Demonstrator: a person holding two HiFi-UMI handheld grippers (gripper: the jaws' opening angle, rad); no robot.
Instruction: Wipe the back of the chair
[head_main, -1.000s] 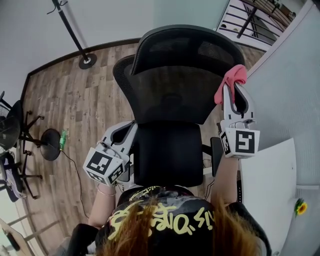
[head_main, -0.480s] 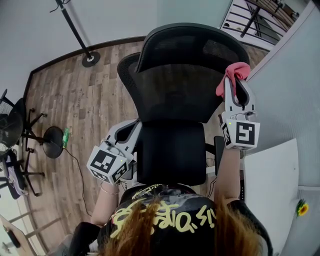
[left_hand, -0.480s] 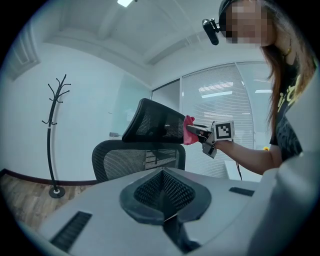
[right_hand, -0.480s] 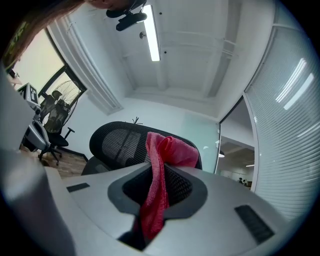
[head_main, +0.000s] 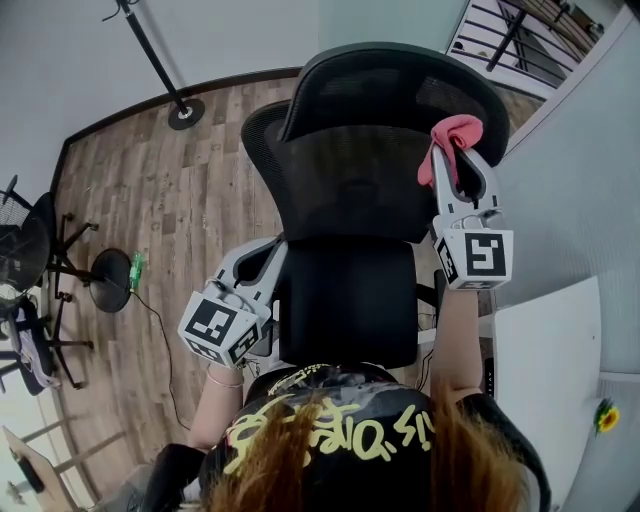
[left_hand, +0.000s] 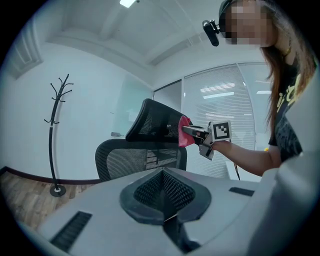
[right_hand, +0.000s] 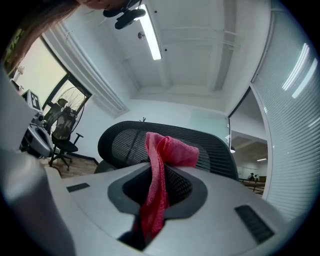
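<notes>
The black mesh office chair (head_main: 350, 190) stands in front of me, its headrest (head_main: 400, 85) at the top of the head view. My right gripper (head_main: 460, 165) is shut on a pink cloth (head_main: 450, 135), which rests against the right side of the chair back just under the headrest. In the right gripper view the cloth (right_hand: 160, 165) hangs between the jaws in front of the mesh headrest (right_hand: 120, 142). My left gripper (head_main: 265, 260) is low at the back's left edge, shut and holding nothing. The left gripper view shows the chair (left_hand: 130, 157) and the cloth (left_hand: 184, 132) beyond it.
A coat stand (head_main: 160, 70) is on the wooden floor at the back left. Other office chairs (head_main: 30, 250) and a green bottle (head_main: 136, 270) are at the left. A white table (head_main: 545, 350) and a grey partition (head_main: 580, 180) stand close on the right.
My right gripper has carried the pink cloth a little up and to the left across the chair back. The left gripper has hardly moved.
</notes>
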